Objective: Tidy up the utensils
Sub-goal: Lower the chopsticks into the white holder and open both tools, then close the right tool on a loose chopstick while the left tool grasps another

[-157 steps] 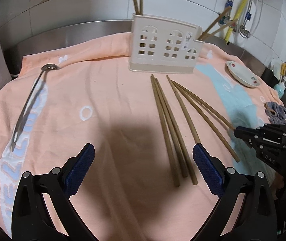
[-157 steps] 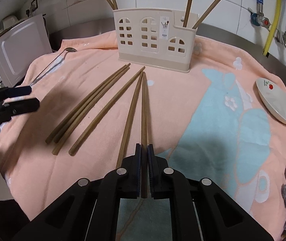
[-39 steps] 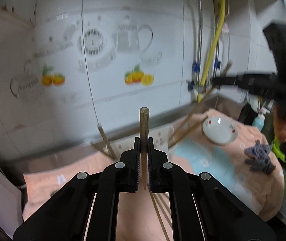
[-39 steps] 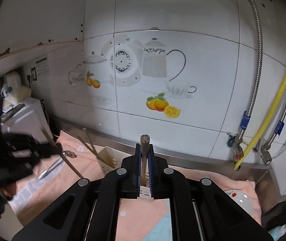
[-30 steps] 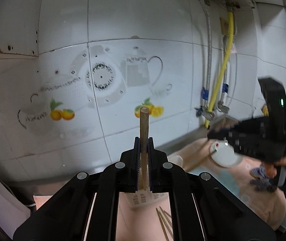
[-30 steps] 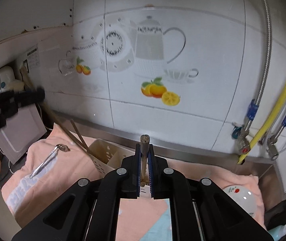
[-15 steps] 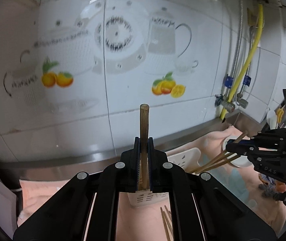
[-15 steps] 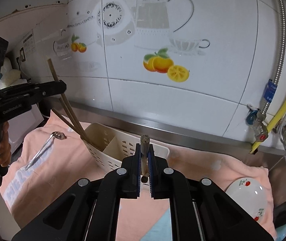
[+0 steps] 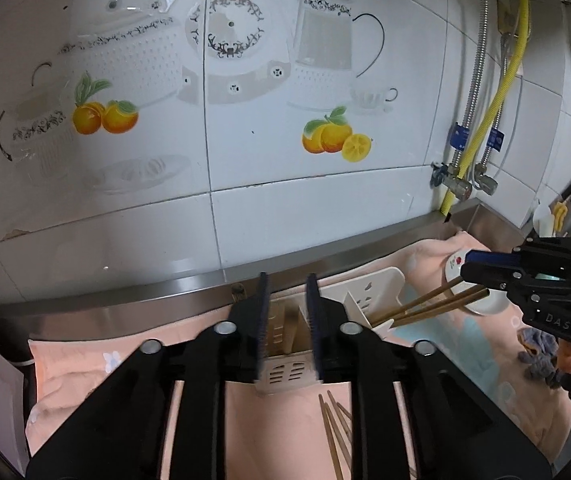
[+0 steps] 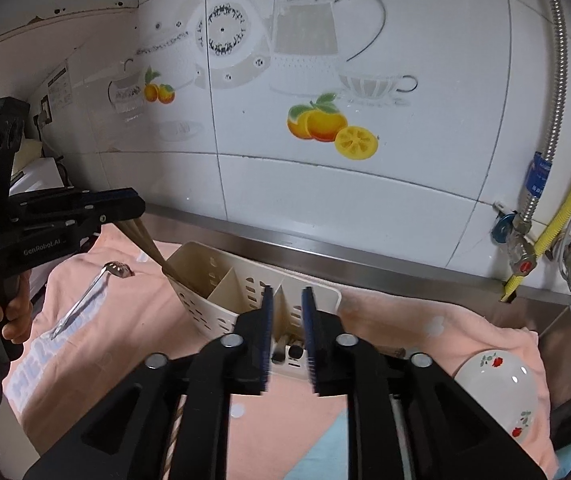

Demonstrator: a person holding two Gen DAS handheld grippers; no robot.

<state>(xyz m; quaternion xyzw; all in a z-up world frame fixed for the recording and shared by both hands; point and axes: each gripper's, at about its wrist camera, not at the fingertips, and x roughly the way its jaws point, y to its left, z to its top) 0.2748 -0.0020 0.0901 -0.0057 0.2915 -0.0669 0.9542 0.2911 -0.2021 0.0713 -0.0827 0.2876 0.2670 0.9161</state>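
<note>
— Changed since half a second back? Both grippers lowered over the cream perforated plastic utensil holder [image 10: 221, 300]; chopsticks pinched then, released now.

— Left gripper [image 9: 287, 322]? Jaws opening, pads clear of the brown wooden chopsticks [image 9: 291, 326] standing just ahead in the holder's compartment.

— Right gripper [image 10: 287, 334]? Opening too, nothing pinched; chopstick ends [image 10: 288, 351] dropped into the end compartment directly below the tips.

— Elsewhere? More loose brown chopsticks [image 9: 333, 432] flat on the peach towel [image 9: 277, 432], beneath the left gripper.
</note>
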